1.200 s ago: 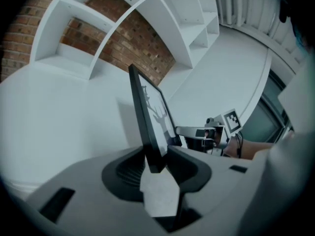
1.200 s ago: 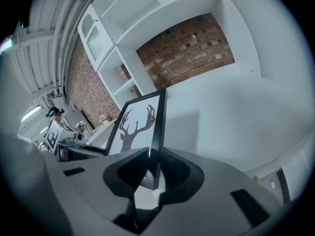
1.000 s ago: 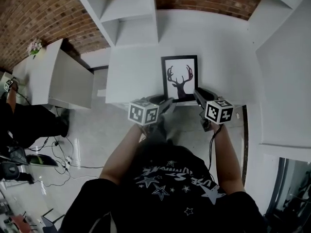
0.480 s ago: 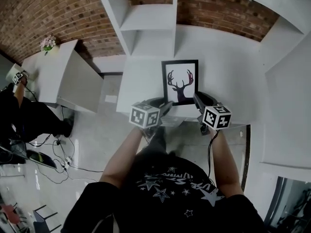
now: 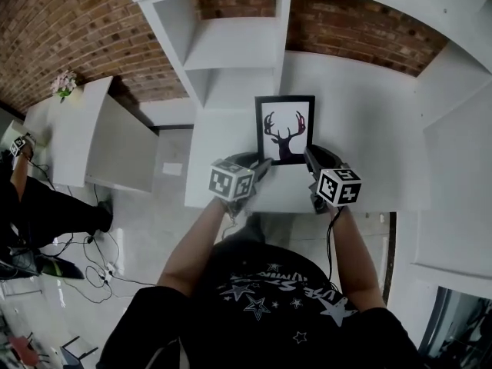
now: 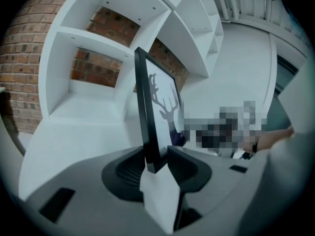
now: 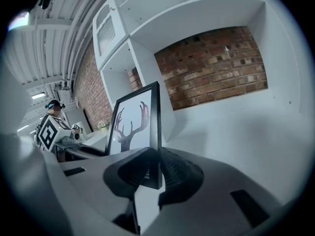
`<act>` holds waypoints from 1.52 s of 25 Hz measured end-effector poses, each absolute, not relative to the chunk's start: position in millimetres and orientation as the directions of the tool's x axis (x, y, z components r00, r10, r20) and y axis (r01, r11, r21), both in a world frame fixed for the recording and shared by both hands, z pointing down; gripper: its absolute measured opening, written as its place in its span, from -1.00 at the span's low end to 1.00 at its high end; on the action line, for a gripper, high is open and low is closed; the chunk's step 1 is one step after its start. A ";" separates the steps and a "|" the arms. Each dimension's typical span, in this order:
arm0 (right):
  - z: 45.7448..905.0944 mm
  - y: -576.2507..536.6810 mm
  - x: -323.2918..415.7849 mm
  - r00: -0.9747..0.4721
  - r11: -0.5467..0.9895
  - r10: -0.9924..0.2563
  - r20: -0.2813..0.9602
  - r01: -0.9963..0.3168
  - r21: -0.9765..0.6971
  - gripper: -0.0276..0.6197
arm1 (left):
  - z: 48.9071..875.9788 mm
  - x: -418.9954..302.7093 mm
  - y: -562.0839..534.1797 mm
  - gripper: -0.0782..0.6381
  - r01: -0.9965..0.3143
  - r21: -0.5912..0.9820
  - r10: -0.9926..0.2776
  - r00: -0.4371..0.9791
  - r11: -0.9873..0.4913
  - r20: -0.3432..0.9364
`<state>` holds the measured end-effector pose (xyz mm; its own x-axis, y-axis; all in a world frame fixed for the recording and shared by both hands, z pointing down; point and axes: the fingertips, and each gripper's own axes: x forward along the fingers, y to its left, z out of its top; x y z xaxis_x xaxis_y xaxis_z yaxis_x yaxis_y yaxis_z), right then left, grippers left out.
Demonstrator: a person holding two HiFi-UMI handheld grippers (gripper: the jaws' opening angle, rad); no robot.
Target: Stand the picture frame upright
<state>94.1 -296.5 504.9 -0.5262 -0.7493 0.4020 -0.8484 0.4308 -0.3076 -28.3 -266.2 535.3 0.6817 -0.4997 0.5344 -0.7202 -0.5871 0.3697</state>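
The picture frame (image 5: 284,127) has a black border and a deer-head silhouette on white. I hold it between both grippers over the white tabletop (image 5: 361,129), in front of the shelf unit. My left gripper (image 5: 260,166) is shut on its lower left corner, and my right gripper (image 5: 310,155) is shut on its lower right corner. In the left gripper view the frame (image 6: 147,107) stands edge-on and upright in the left gripper (image 6: 156,157). In the right gripper view the frame (image 7: 134,124) rises from the right gripper (image 7: 150,170). A white flap (image 6: 160,195) shows under the clamped corner.
A white shelf unit (image 5: 231,44) with open compartments stands against a brick wall (image 5: 77,29) behind the table. A second white desk (image 5: 100,129) at the left carries a small flower pot (image 5: 65,83). Another person (image 5: 15,183) and floor cables (image 5: 92,260) are at the far left.
Both grippers have carried the frame forward, from the table's front edge to over the tabletop. The shelf unit and wall now look closer. Both grips are unchanged.
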 end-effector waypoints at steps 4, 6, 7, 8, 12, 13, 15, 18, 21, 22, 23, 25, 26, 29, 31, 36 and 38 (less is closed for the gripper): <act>513.0 -313.8 87.6 -0.508 0.408 -0.752 0.420 -0.859 -0.310 -0.67 | 541.6 -35.4 -286.9 -0.37 -0.720 0.355 -0.485 0.676 -0.596 0.555; 518.9 -321.3 85.3 -0.494 0.397 -0.752 0.436 -0.868 -0.299 -0.68 | 545.8 -38.1 -296.7 -0.37 -0.721 0.336 -0.481 0.668 -0.606 0.568; 522.2 -324.9 84.4 -0.486 0.393 -0.752 0.445 -0.873 -0.289 -0.68 | 548.5 -39.0 -301.4 -0.37 -0.723 0.325 -0.480 0.663 -0.610 0.574; 525.3 -328.4 83.4 -0.480 0.390 -0.752 0.452 -0.877 -0.282 -0.68 | 551.7 -39.9 -305.8 -0.37 -0.725 0.316 -0.480 0.659 -0.613 0.580; 534.2 -341.7 79.7 -0.469 0.375 -0.748 0.469 -0.882 -0.284 -0.68 | 564.2 -43.0 -320.7 -0.37 -0.726 0.313 -0.469 0.653 -0.613 0.595; 536.0 -345.1 78.9 -0.466 0.371 -0.748 0.472 -0.884 -0.284 -0.68 | 565.9 -44.1 -324.8 -0.37 -0.725 0.313 -0.466 0.652 -0.613 0.598; 539.8 -352.0 77.7 -0.460 0.365 -0.748 0.478 -0.887 -0.282 -0.68 | 572.1 -45.6 -332.4 -0.37 -0.723 0.313 -0.459 0.652 -0.616 0.603; 545.2 -361.2 76.5 -0.452 0.360 -0.746 0.489 -0.891 -0.276 -0.68 | 579.4 -46.5 -343.5 -0.37 -0.722 0.301 -0.453 0.647 -0.623 0.613; 550.4 -369.5 75.0 -0.448 0.358 -0.740 0.501 -0.894 -0.270 -0.68 | 584.6 -47.7 -353.6 -0.37 -0.722 0.291 -0.451 0.642 -0.628 0.621; 551.8 -371.9 74.4 -0.447 0.357 -0.740 0.503 -0.894 -0.269 -0.68 | 586.2 -48.5 -356.1 -0.37 -0.722 0.291 -0.450 0.641 -0.628 0.621; 552.8 -374.2 73.7 -0.446 0.357 -0.740 0.503 -0.895 -0.268 -0.68 | 587.7 -49.2 -358.4 -0.37 -0.723 0.291 -0.450 0.641 -0.627 0.621; 554.3 -378.7 72.8 -0.444 0.355 -0.742 0.503 -0.896 -0.267 -0.68 | 590.0 -50.1 -362.9 -0.37 -0.725 0.289 -0.453 0.639 -0.625 0.622; 554.8 -380.7 72.5 -0.442 0.354 -0.743 0.503 -0.897 -0.266 -0.68 | 591.0 -50.3 -365.0 -0.37 -0.727 0.286 -0.455 0.636 -0.624 0.624; 556.7 -386.0 71.8 -0.439 0.353 -0.742 0.506 -0.898 -0.262 -0.68 | 593.5 -51.0 -371.0 -0.37 -0.734 0.267 -0.461 0.623 -0.625 0.632; 558.4 -389.1 71.4 -0.440 0.356 -0.739 0.510 -0.898 -0.259 -0.68 | 595.2 -51.5 -375.8 -0.37 -0.739 0.250 -0.470 0.613 -0.626 0.635; 563.5 -395.4 70.1 -0.437 0.355 -0.731 0.525 -0.900 -0.254 -0.68 | 601.1 -52.7 -383.8 -0.37 -0.750 0.217 -0.481 0.589 -0.625 0.650; 565.1 -397.9 69.9 -0.434 0.354 -0.730 0.528 -0.901 -0.250 -0.68 | 604.1 -52.7 -387.9 -0.37 -0.754 0.203 -0.491 0.581 -0.624 0.649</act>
<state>69.9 -397.9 565.1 -0.4336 -0.7299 0.5285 -0.9011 0.3543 -0.2500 -52.7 -387.9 604.1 0.5811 -0.4908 0.6491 -0.7543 -0.6243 0.2032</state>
